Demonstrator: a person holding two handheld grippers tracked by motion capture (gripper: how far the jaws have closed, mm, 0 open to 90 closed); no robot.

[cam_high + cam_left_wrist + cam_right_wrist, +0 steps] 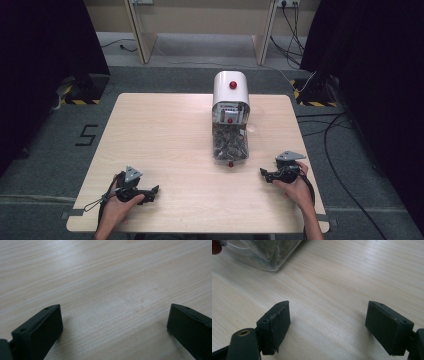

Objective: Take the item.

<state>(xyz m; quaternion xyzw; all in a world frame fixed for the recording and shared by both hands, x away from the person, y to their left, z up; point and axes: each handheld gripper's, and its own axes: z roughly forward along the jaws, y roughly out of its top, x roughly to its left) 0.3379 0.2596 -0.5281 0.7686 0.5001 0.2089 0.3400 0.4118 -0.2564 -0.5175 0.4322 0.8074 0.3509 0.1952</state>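
right gripper view showed your fingers (279, 322) spread wide, nothing between them, just bare tabletop (342, 285). your right gripper (272, 174) sat nearest the clear dispenser (230, 140), well right of its front end; your left gripper (145, 192) also stood wide open and empty near the front edge. the dispenser lay mid-tabletop, long axis running away from you, white hood (231, 90) far, red knob (231, 163) facing you. you likely needed to approach square to that knob, fingers level.
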